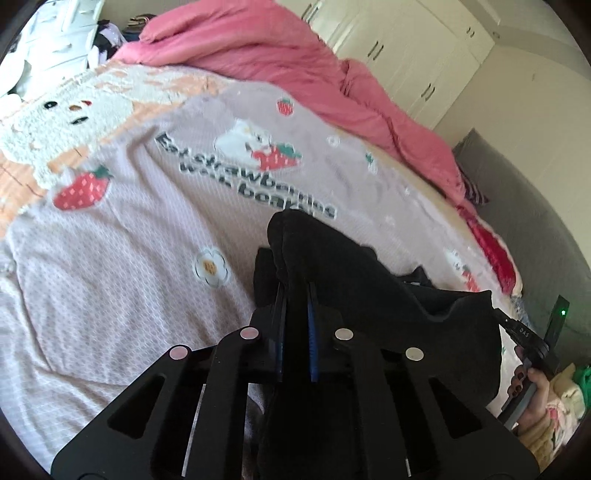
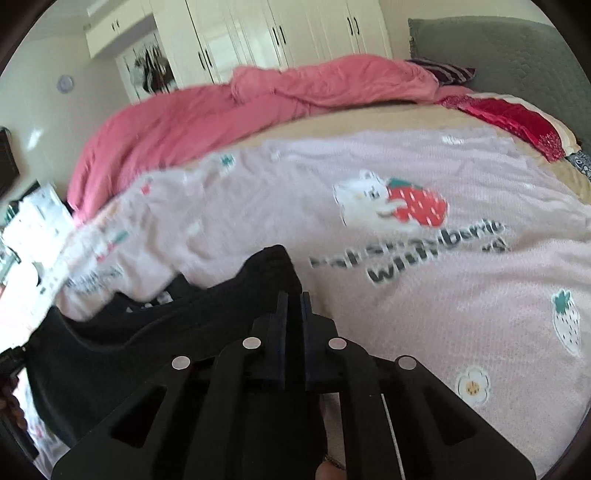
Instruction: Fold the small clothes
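While both grippers (image 1: 295,291) (image 2: 293,299) pinch black garment (image 1: 369,280), bedspread (image 1: 129,258) beneath

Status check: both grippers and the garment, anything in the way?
Left gripper shut on black fabric garment. Right gripper shut on it too. Garment spans both above pink strawberry-print blanket. No obstruction seen.

Strawberry-print sheet (image 1: 147,240), pink duvet (image 2: 192,122), white wardrobe (image 2: 280,33).

I'm over the bed (image 2: 406,314), strawberry-print sheet (image 1: 129,258) spread in daylight; pink duvet (image 2: 192,122) bunched at twelve o'clock, white wardrobes (image 2: 280,33) behind, grey headboard (image 2: 498,51) at two.
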### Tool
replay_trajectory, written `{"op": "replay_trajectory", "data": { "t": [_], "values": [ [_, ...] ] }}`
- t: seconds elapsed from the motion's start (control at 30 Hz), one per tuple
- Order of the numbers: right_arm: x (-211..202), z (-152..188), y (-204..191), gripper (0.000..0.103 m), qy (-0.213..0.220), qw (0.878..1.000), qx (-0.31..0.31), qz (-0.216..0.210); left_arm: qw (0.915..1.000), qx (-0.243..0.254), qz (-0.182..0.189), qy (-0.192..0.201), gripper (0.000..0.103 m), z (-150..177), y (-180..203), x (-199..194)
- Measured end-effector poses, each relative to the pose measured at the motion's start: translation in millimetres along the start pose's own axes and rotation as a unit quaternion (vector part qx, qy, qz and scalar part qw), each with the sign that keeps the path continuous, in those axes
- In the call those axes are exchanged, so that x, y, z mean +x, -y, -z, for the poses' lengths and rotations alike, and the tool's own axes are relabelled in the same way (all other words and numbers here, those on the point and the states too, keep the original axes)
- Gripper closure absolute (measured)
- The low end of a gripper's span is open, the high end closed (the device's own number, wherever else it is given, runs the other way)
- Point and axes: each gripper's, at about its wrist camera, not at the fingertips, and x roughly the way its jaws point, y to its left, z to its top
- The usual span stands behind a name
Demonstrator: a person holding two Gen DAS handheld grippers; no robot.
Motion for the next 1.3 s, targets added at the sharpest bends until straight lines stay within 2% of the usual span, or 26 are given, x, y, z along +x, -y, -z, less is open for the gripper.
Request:
{"op": "replay_trajectory", "data": {
  "t": [0.1,0.17,0.3,0.37,0.5,0.6,0.67,0.73,0.83,0.9,0.97,1.0,1.1,1.2,1.23,1.3],
  "values": [
    [5.7,-4.7,-2.4,0.098,0.004,1.0,-0.005,0.008,1.0,-0.004,-0.002,0.004,0.1,-2.0,-3.2,-2.5],
    [16.8,-2.2,-0.9,0.098,-0.006,1.0,-0.005,0.02,0.9999,-0.008,-0.009,-0.01,0.1,1.6,-8.8,7.2],
    [45.7,13.5,7.0,0.098,-0.056,0.997,0.007,0.053,0.9978,-0.035,-0.018,-0.054,0.1,12.0,-25.0,33.4],
    [50.5,20.0,9.7,0.098,-0.064,0.996,0.015,0.056,0.997,-0.041,-0.022,-0.062,0.1,14.9,-28.2,39.2],
    [49.1,24.7,9.4,0.098,-0.056,0.996,0.015,0.063,0.9977,-0.022,-0.03,-0.057,0.099,14.9,-21.3,37.1],
    [31.1,20.1,6.7,0.098,-0.018,0.998,0.023,0.053,0.9995,-0.012,-0.015,-0.027,0.099,9.3,-12.6,25.3],
    [24.2,16.3,2.0,0.098,0.002,0.999,0.013,0.048,0.9994,0.015,-0.026,-0.016,0.099,7.5,-3.7,22.4],
    [35.9,14.9,-1.9,0.097,-0.025,0.996,-0.014,0.079,0.9982,0.02,-0.046,-0.033,0.099,10.4,-3.7,30.9],
    [57.9,20.7,3.6,0.097,-0.089,0.99,-0.016,0.107,0.9973,-0.006,-0.049,-0.055,0.098,16.6,-14.0,39.8],
    [51.7,23.4,9.0,0.095,-0.086,0.992,0.006,0.091,0.9976,0.0,-0.049,-0.049,0.096,13.7,-10.7,33.9],
    [38.8,24.1,10.5,0.084,-0.067,0.994,0.016,0.082,0.9976,0.025,-0.059,-0.028,0.087,8.1,0.7,19.4],
    [30.7,23.9,8.1,0.082,-0.056,0.995,0.012,0.079,0.9973,0.032,-0.063,-0.018,0.08,6.5,6.1,12.9],
    [13.1,20.2,-8.0,0.08,-0.032,0.998,-0.02,0.059,0.9974,0.049,-0.052,-0.012,0.079,5.9,24.6,2.6],
    [2.9,16.1,-37.5,0.07,-0.026,0.997,-0.07,0.016,0.9944,0.088,-0.048,-0.032,0.077,17.2,52.3,5.1],
    [3.8,15.0,-51.8,0.062,-0.032,0.995,-0.097,-0.004,0.9925,0.104,-0.044,-0.046,0.076,24.8,62.5,9.5],
    [8.0,14.6,-77.0,0.059,-0.038,0.989,-0.142,-0.025,0.989,0.125,-0.036,-0.072,0.076,41.1,76.2,16.7]
  ]
}}
